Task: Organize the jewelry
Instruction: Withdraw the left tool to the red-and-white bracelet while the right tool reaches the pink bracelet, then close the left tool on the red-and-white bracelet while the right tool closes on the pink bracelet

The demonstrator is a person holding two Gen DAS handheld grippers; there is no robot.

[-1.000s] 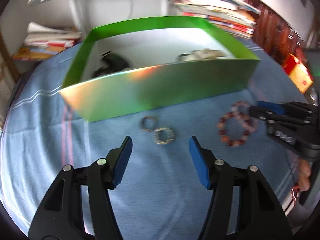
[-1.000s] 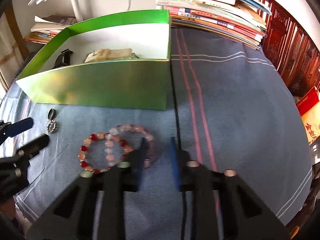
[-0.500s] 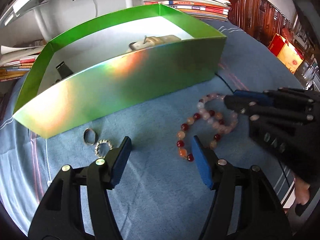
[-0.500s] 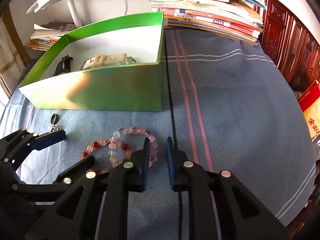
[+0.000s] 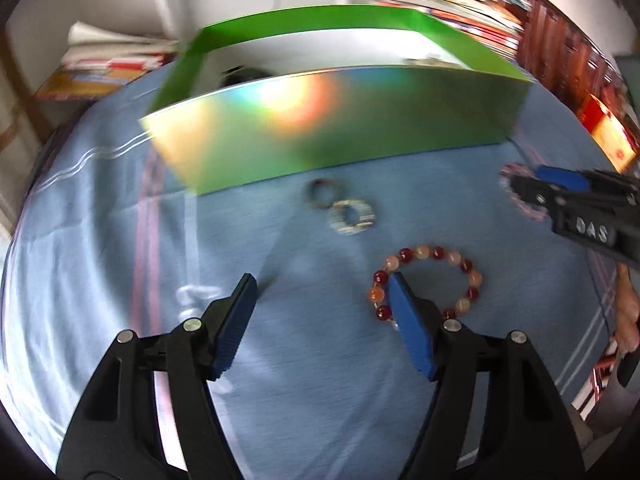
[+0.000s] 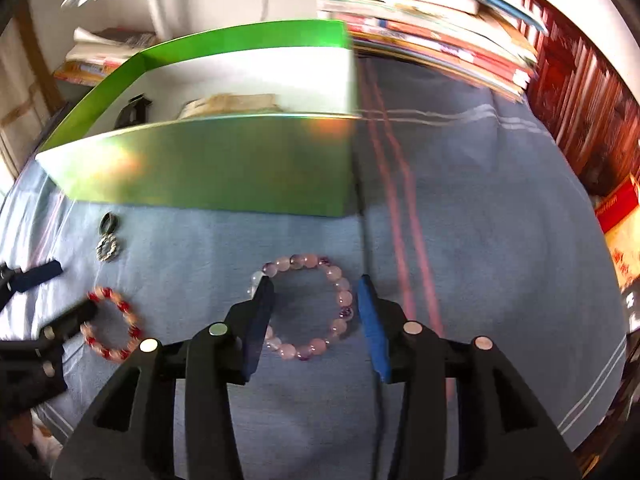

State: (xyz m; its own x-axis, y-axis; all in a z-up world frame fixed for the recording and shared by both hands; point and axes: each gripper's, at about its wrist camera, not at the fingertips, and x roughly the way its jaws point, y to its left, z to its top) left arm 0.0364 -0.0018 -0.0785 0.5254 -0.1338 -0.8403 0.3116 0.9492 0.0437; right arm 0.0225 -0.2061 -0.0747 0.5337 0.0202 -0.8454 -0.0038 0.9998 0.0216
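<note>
A red and orange bead bracelet [image 5: 436, 251] lies on the blue cloth. My left gripper [image 5: 322, 280] stands over the cloth with its jaws opening and nothing between the pads. Its right finger [image 5: 408, 320] has its tip inside the bracelet's left edge. In the right wrist view a pink bead bracelet [image 6: 304, 261] lies flat between the opening jaws of my right gripper [image 6: 315, 284], and no pad presses on it. Two small rings [image 5: 352, 218] sit in front of the green box [image 5: 340, 140]. The red bracelet [image 6: 128, 308] and left gripper [image 6: 76, 288] appear at that view's left.
The green box [image 6: 224, 168] holds a black item [image 6: 134, 110] and a beige item [image 6: 228, 104]. Stacks of books [image 6: 432, 36] lie behind it, and carved red wood [image 6: 580, 92] stands at the right. A red packet [image 6: 616, 208] sits at the cloth's right edge.
The two bracelets overlapped before and now lie apart, the red one shifted left. My right jaws have spread from nearly shut to wide. The left jaws widened slightly and the left gripper swung sideways.
</note>
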